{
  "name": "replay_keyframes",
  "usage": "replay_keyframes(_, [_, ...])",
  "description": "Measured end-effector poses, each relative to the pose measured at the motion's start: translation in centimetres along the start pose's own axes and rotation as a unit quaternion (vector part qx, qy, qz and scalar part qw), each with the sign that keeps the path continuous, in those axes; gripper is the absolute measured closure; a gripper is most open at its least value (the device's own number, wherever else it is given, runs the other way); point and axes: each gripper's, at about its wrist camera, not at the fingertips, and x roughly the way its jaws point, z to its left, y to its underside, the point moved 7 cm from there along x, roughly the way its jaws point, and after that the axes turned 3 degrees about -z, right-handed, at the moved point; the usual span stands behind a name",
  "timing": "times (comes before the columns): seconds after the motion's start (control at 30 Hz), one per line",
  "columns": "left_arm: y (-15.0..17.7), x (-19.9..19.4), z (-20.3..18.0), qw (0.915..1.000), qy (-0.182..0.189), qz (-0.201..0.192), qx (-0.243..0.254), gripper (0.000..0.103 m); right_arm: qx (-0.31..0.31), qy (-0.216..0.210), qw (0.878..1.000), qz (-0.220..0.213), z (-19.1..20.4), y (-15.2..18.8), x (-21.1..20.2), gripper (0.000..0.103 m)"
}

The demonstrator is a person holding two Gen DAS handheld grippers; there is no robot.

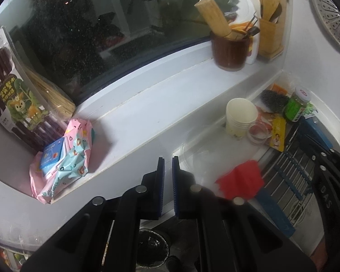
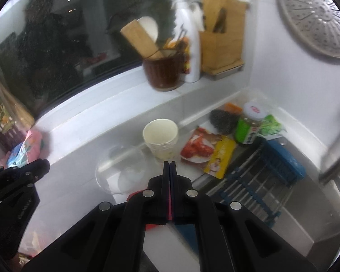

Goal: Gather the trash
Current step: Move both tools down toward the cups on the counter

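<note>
A red scrap of wrapper (image 1: 240, 181) lies on the white counter beside the sink. In the right wrist view it (image 2: 133, 196) shows partly under my right gripper (image 2: 170, 165), which is shut with nothing between its pads. Just beyond the right fingertips stands a stack of white paper cups (image 2: 161, 136). A clear plastic lid (image 2: 120, 172) lies left of the cups, and a red and yellow snack packet (image 2: 206, 151) lies right of them. My left gripper (image 1: 168, 165) hangs over the counter edge, pads almost together, holding nothing I can see. A crumpled pink and blue wipes packet (image 1: 65, 156) lies on the windowsill.
A green jar (image 2: 249, 124) and a dark scrubber (image 2: 222, 119) sit in the corner. A blue wire rack (image 2: 260, 181) spans the steel sink (image 2: 306, 204). On the sill stand a brown utensil pot (image 2: 163, 72), a white bottle (image 2: 190, 45) and a wooden block (image 2: 222, 43). A dark round container (image 1: 151, 247) lies below.
</note>
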Motion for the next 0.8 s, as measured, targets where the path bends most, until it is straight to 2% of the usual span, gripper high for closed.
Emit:
replay_keyframes(0.33, [0.4,1.3,1.1,0.9995,-0.023,0.015,-0.013,0.096,-0.014,-0.018,0.999,0.027,0.8,0.5,3.8,0.103])
replay_keyframes(0.8, [0.8,2.7,0.9,0.9988,-0.032,0.029,-0.021,0.095,-0.021,-0.029,0.998,0.043,0.3,1.1,5.9,0.103])
